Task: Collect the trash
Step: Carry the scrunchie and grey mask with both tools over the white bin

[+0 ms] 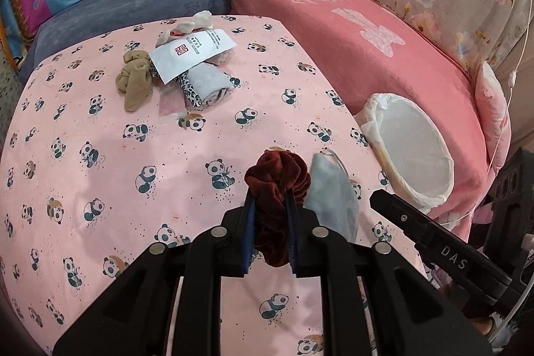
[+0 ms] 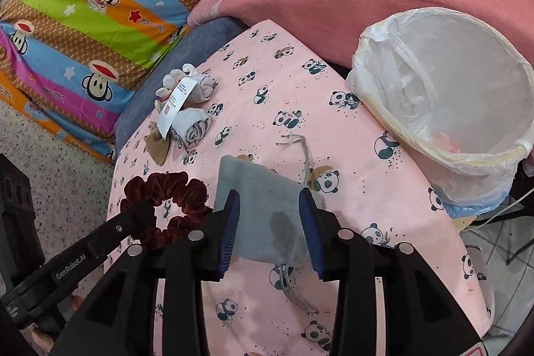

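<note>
On the pink panda-print tablecloth (image 1: pixel 100 129), the left gripper (image 1: pixel 269 202) has its blue-padded fingers pinched narrowly on a dark red velvet scrunchie (image 1: pixel 277 175), which lies bunched between them. Just beside the scrunchie, the right gripper (image 2: pixel 269 206) straddles a flat grey fabric drawstring pouch (image 2: pixel 263 189), its fingers set against the pouch's two edges; the pouch looks held, resting on the cloth. A round bin lined with a white plastic bag (image 2: pixel 444 109) stands just off the cloth's edge, near the pouch. Well apart from the scrunchie, a white paper sachet (image 1: pixel 190 54) lies across rolled socks (image 1: pixel 207 82).
</note>
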{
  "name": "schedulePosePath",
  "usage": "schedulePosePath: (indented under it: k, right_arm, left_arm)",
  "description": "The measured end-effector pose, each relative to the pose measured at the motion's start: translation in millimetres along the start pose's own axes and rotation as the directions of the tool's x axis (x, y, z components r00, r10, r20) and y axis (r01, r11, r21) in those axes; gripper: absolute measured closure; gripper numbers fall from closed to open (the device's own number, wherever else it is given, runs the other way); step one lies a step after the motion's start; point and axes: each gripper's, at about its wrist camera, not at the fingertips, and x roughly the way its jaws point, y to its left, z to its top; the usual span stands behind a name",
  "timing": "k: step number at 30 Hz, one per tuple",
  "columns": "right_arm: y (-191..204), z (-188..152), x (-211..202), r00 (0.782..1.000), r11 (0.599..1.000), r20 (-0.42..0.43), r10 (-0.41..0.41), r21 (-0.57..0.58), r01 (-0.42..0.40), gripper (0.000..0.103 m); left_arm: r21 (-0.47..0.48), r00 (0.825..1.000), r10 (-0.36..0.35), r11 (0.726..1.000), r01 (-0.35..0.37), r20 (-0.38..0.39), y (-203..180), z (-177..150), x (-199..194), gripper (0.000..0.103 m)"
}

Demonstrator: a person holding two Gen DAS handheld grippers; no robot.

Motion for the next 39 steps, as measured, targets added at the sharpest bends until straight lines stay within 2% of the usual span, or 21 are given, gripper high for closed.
schedulePosePath:
  k: [5, 11, 13, 15, 16, 26, 30, 39]
  right_arm:
    - [1.2, -1.8, 6.5, 1.0, 1.0, -0.016, 0.006, -0.009, -0.006, 0.061]
    - [10.9, -13.7, 27.2, 0.997, 0.998, -0.076, -0.01, -0.057, 0.005, 0.062]
    - [10.8, -15.8, 34.7, 0.995, 0.998, -0.098, -0.01, -0.063, 0.004, 0.084]
    - [10.2, -16.8, 39.4, 0.993, 0.998, -0.115, -0.012, -0.069, 0.004, 0.095]
    - [10.1, -17.8, 39.8, 0.994, 0.997, -0.112, -0.019, -0.074, 0.01, 0.096]
    - [17.5, -0.3, 1.6, 0.999, 0.996, -0.004, 0.041, -0.081, -0.042, 0.098]
    - [21.1, 14.6, -17.1, 0.995, 0.994, 0.031, 0.093, -0.068, -0.09, 0.098]
    - [24.8, 34.7, -55.2, 0.988, 0.994, 0.125, 0.086, -0.082, -0.077, 0.098]
  left_arm:
    - [-0.001, 1.0, 0.001, 1.0, -0.001, -0.005, -1.5, -2.5, 0.8, 0.087]
    - [0.006, 1.0, 0.008, 1.0, -0.008, -0.009, -4.4, -3.2, 2.0, 0.087]
    - [0.008, 1.0, 0.01, 1.0, -0.009, -0.01, -5.0, -3.1, 1.8, 0.087]
    - [0.009, 1.0, 0.011, 1.0, -0.011, -0.011, -5.2, -2.9, 1.8, 0.087]
    - [0.009, 1.0, 0.011, 1.0, -0.011, -0.01, -5.2, -2.9, 1.7, 0.087]
    - [0.016, 1.0, 0.007, 1.0, -0.008, 0.019, -9.8, 1.8, -9.5, 0.087]
    - [0.023, 0.999, 0.001, 1.0, -0.002, 0.044, -14.3, 7.5, -19.0, 0.087]
    - [0.056, 0.996, -0.006, 0.998, 0.001, 0.087, -29.1, 21.6, -33.3, 0.087]
